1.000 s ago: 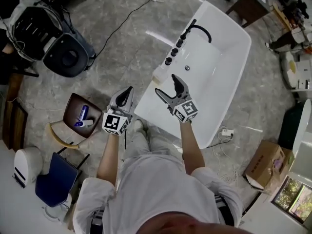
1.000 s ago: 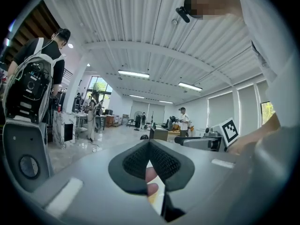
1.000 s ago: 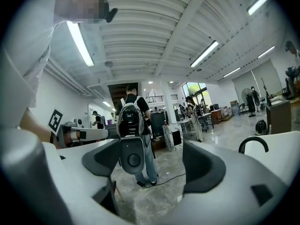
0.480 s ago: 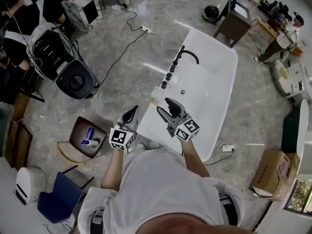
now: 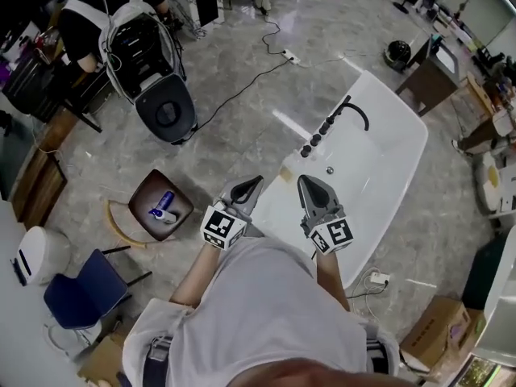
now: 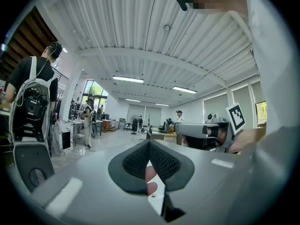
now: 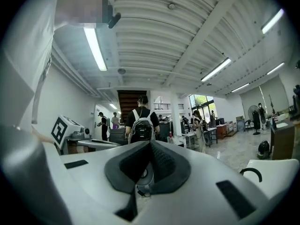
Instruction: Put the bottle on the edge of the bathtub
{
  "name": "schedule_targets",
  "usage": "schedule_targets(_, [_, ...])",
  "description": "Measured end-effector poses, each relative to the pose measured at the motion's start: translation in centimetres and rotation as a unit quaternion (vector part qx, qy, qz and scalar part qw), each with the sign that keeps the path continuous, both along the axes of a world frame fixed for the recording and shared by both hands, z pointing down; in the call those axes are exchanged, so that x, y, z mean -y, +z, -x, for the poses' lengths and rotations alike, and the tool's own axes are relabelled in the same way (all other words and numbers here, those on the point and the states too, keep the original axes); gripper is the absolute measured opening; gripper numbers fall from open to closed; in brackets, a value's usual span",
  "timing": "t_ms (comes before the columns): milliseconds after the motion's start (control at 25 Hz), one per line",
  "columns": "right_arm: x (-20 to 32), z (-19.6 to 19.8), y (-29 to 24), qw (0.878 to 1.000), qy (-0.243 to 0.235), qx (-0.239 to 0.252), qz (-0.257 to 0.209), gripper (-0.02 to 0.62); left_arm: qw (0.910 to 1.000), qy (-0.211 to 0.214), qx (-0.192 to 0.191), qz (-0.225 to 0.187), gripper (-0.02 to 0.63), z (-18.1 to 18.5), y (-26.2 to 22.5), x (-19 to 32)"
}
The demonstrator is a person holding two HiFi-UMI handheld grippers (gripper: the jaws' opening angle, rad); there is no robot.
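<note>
Holding: nothing; you have both grippers level in front of your chest.
Left gripper: jaws pressed together, tips meeting, nothing between them.
Right gripper: jaws have just been closing and now meet, with nothing between them.
Bottle: lying on the brown chair, well apart from your left gripper, to its left and below.
Bathtub: ahead of your right gripper, below it.

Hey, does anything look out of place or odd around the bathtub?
The bottle lies on a brown chair seat left of the bathtub, well apart from it, not on the tub's edge. Nothing looks spilled or broken.
</note>
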State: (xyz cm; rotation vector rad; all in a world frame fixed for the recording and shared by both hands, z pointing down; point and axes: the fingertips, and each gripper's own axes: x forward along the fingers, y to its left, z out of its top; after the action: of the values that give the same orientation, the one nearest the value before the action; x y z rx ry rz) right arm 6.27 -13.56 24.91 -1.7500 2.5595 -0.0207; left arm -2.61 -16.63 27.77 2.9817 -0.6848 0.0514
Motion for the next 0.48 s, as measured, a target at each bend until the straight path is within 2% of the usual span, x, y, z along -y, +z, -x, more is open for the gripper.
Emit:
schedule_targets(120, [0.2,1.4,0.9,1.000,-0.011,-0.012,0.007,0.000,0.9999,-0.007,0.002,-0.009,-0.002,1.1,-0.3,-0.3])
schedule_targets(280, [1.2,0.9,1.6,1.000,-0.014,-0.017,0.016,0.000,0.9998,-0.008,0.009,-0.015,-0.002,0.6,-0.2,0.4])
schedule_targets(480, [0.0,4.4,2.6,0.999,-0.013,-0.025,0.027,0.000,1.0000,-0.004,0.001,-0.007,-0.002,3.9,0.7,-0.8])
